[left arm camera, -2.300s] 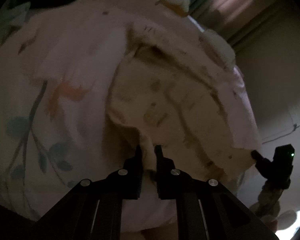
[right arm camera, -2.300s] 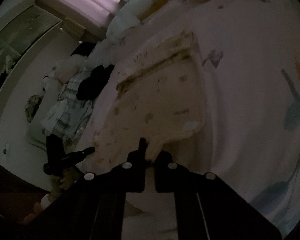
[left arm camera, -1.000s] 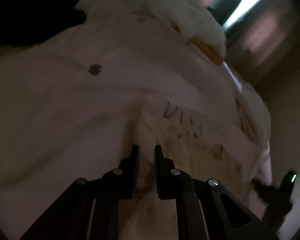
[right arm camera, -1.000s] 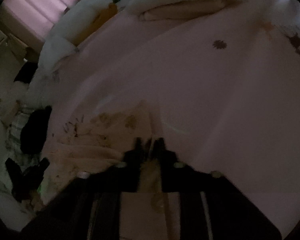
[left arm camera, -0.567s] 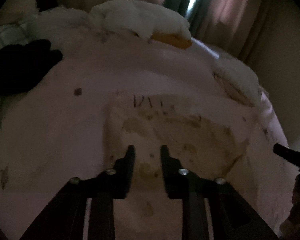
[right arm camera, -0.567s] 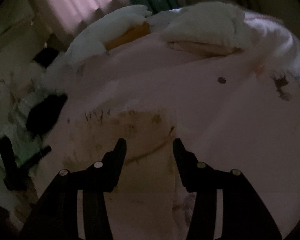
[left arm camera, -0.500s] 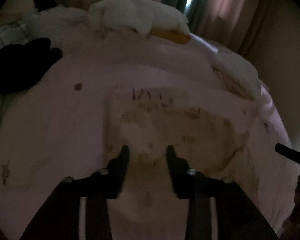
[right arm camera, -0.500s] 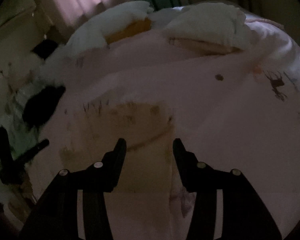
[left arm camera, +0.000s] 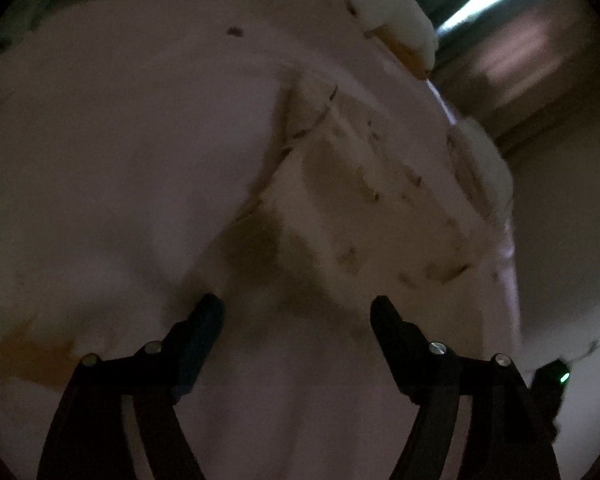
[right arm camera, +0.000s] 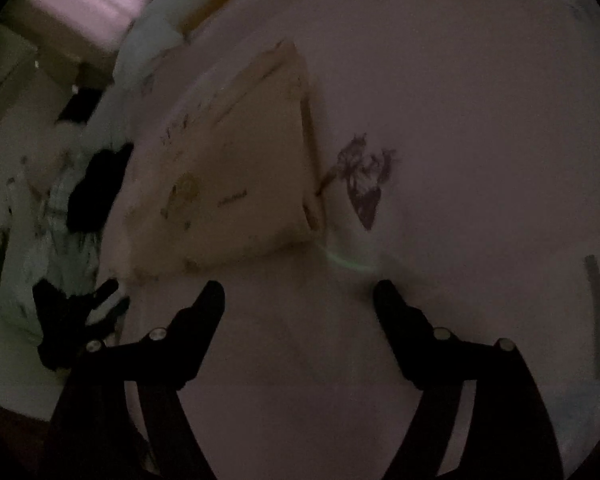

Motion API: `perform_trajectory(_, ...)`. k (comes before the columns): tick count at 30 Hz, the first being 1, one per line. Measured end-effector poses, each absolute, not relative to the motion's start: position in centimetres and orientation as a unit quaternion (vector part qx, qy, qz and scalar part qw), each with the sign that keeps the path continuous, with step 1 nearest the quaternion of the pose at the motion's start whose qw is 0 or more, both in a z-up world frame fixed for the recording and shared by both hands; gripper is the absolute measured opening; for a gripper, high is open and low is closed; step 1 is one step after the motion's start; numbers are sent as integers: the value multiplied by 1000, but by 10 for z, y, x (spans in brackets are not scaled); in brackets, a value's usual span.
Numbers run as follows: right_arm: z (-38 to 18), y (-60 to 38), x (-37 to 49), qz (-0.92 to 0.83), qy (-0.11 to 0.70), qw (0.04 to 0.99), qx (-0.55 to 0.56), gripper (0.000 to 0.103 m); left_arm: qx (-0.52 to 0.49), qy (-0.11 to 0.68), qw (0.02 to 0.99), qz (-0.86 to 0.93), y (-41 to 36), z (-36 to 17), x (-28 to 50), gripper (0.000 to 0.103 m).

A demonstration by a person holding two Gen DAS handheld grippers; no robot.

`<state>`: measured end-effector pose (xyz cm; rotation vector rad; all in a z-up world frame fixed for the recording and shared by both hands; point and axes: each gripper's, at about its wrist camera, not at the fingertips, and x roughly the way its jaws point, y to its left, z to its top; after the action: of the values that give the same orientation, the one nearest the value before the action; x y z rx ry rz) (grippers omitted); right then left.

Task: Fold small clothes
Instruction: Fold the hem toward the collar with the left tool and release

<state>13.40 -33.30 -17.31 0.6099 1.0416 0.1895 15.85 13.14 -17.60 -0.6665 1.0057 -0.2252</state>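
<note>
In the left wrist view, the left gripper is hanging with its jaws spread wide and nothing between them. The garment, a small cream cloth with little dark prints, is lying folded on the pale sheet, from the centre toward the right of the frame. Its near edge is sitting just above the fingertips, in shadow. At the lower right, a dark device with a green light is showing; I think it is the other gripper.

In the right wrist view, the right gripper is also released, wide open and holding nothing. The garment is lying left of centre, its near edge a little above the left finger. A dark printed figure is on the sheet just to its right. Dark clothes are lying at the left.

The cloth is looking thin, soft and light, so I judge it will be sagging and slipping out of shape when lifted. The layers may be separating; pinching all layers at a corner of the near edge seems the safest.
</note>
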Motion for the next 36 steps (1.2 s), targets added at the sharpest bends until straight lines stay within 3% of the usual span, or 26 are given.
perform_trajectory(4,-186,-333,147,127,446,783,415,79,-385,461,787,-144,120,-188,189,76)
perform_trajectory(7,-195,-329,163,99,428,778,449,75,-407,439,790,-132,113,-190,207,76)
perform_trajectory(9,-193,-325,172,94,405,791,450,74,-415,434,792,-112,109,-192,220,60)
perform_trajectory(10,-193,-324,178,90,400,793,450,69,-412,437,793,-100,108,-193,226,38)
perform_trajectory(11,-195,-322,185,80,402,794,450,53,-398,449,795,-85,105,-197,234,24)
perform_trajectory(12,-196,-319,192,71,404,796,446,39,-388,455,797,-80,102,-198,237,18)
perform_trajectory(13,-198,-315,197,60,412,799,434,8,-373,456,804,-78,100,-195,237,14)
perform_trajectory(18,-200,-322,193,76,412,789,450,7,-269,429,860,-60,86,-163,212,2)
perform_trajectory(28,-145,-324,110,152,391,808,415,7,-237,408,874,-118,98,-119,98,2)
perform_trajectory(32,-145,-321,64,132,437,830,320,12,-151,463,868,-99,85,-141,63,4)
perform_trajectory(36,-151,-329,51,60,478,844,236,17,-119,457,876,-97,89,-141,63,11)
